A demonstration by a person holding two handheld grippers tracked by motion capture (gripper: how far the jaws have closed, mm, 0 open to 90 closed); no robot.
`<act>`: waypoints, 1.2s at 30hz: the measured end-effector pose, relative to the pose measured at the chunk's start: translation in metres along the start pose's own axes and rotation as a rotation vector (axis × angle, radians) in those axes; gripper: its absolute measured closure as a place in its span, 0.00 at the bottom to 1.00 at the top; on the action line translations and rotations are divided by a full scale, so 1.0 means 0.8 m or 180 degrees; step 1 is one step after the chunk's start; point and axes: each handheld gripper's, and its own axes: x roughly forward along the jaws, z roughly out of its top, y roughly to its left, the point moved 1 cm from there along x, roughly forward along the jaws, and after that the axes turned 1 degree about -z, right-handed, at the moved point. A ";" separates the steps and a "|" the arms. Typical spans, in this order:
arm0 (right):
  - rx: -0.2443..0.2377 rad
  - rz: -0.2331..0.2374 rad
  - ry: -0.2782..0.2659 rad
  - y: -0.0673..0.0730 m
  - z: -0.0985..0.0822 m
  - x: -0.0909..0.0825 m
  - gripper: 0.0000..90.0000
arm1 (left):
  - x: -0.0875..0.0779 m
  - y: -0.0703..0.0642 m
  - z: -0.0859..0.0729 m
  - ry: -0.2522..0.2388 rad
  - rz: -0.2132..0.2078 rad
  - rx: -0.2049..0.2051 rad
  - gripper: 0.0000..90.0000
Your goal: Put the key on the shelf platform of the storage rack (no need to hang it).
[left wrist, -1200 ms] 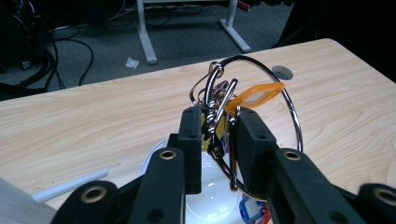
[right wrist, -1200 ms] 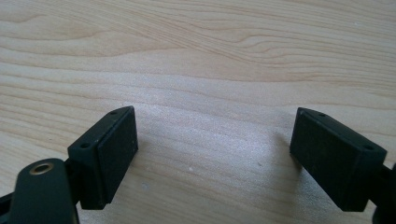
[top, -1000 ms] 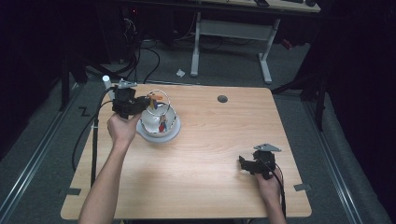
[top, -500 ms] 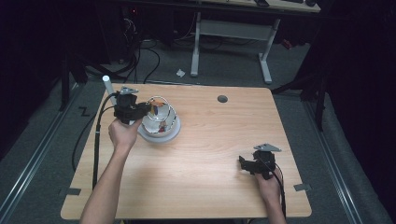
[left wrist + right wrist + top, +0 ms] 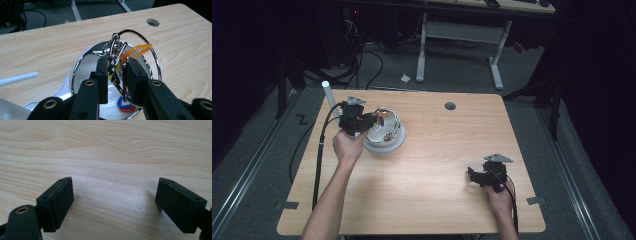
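Flanking bowl (image 5: 384, 135), bare tabletop (image 5: 437, 175) rightward

Right gripper (image 5: 113, 202) low over the worktop (image 5: 107, 150), fingers (image 5: 58, 201) spread wide, one at lower left, other at far right. Nothing btwn them, just pale wood grain w/ soft shadows beside each finger. Both black pads angle inward, screw holes showing on top faces.
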 end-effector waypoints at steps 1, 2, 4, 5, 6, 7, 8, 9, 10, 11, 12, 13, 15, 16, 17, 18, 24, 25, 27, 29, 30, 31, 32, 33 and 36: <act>0.0000 0.0000 0.0000 0.000 0.000 0.000 0.17 | 0.001 0.001 -0.001 0.0008 0.0001 -0.0007 0.81; -0.0001 0.0000 0.0000 0.000 0.000 0.000 0.17 | 0.001 0.002 -0.003 0.0008 -0.0001 -0.0023 0.81; -0.0001 0.0000 0.0000 0.000 0.000 0.000 0.17 | 0.002 0.003 -0.006 0.0005 -0.0010 -0.0050 0.81; -0.0001 0.0000 0.0000 0.000 0.000 0.000 0.17 | 0.002 0.003 -0.007 0.0016 -0.0016 -0.0053 0.81; -0.0001 -0.0001 0.0000 0.000 0.000 0.000 0.17 | 0.003 0.003 -0.009 0.0016 -0.0010 -0.0058 0.81; 0.0000 0.0000 0.0000 0.000 0.000 0.000 0.17 | 0.004 0.004 -0.010 0.0014 -0.0018 -0.0068 0.81; 0.0000 -0.0001 0.0000 0.000 0.000 0.000 0.17 | 0.004 0.004 -0.012 0.0011 -0.0019 -0.0076 0.82; 0.0000 -0.0001 0.0000 0.000 0.000 0.000 0.17 | 0.005 0.005 -0.013 0.0016 -0.0023 -0.0085 0.81; 0.0000 0.0000 0.0000 0.000 0.000 0.000 0.17 | 0.006 0.005 -0.014 0.0023 -0.0023 -0.0092 0.81; 0.0000 0.0000 0.0000 0.000 0.000 0.000 0.17 | 0.007 0.006 -0.016 0.0029 -0.0026 -0.0099 0.81; 0.0000 0.0000 0.0000 0.000 0.000 0.000 0.17 | 0.007 0.007 -0.017 0.0038 -0.0021 -0.0102 0.82; 0.0000 0.0000 0.0000 0.000 0.000 0.000 0.17 | 0.008 0.007 -0.018 0.0042 -0.0029 -0.0111 0.81; 0.0000 0.0000 0.0000 0.000 0.000 0.000 0.17 | 0.009 0.008 -0.021 0.0051 -0.0031 -0.0128 0.81; 0.0000 0.0000 0.0000 0.000 0.000 0.000 0.17 | 0.009 0.008 -0.021 0.0051 -0.0031 -0.0128 0.82; 0.0000 -0.0001 0.0000 0.000 0.000 0.000 0.17 | 0.011 0.008 -0.024 0.0062 -0.0033 -0.0141 0.81; 0.0000 -0.0001 0.0000 0.000 0.000 0.000 0.17 | 0.012 0.009 -0.025 0.0070 -0.0032 -0.0144 0.82; 0.0000 -0.0001 0.0000 0.000 0.000 0.000 0.17 | 0.017 0.013 -0.030 0.0102 -0.0035 -0.0191 0.82; -0.0001 -0.0001 0.0000 0.000 0.000 0.000 0.17 | 0.018 0.013 -0.031 0.0113 -0.0033 -0.0193 0.82; -0.0001 -0.0001 0.0000 0.000 0.000 0.000 0.17 | 0.021 0.014 -0.033 0.0130 -0.0034 -0.0208 0.82; -0.0001 -0.0001 0.0000 0.000 0.000 0.000 0.17 | 0.023 0.016 -0.034 0.0149 -0.0038 -0.0217 0.81; -0.0001 -0.0001 0.0000 0.000 0.000 0.000 0.17 | 0.024 0.016 -0.035 0.0154 -0.0038 -0.0226 0.82; 0.0000 -0.0001 -0.0001 0.000 0.000 0.000 0.17 | 0.025 0.017 -0.036 0.0155 -0.0042 -0.0235 0.82; -0.0004 -0.0002 0.0001 0.000 0.000 0.000 0.17 | 0.026 0.017 -0.036 0.0159 -0.0040 -0.0243 0.82; -0.0001 -0.0003 -0.0001 0.000 0.000 0.000 0.17 | 0.028 0.018 -0.037 0.0158 -0.0041 -0.0256 0.81; -0.0001 -0.0003 0.0000 0.000 0.000 0.000 0.17 | 0.030 0.020 -0.038 0.0162 -0.0035 -0.0292 0.81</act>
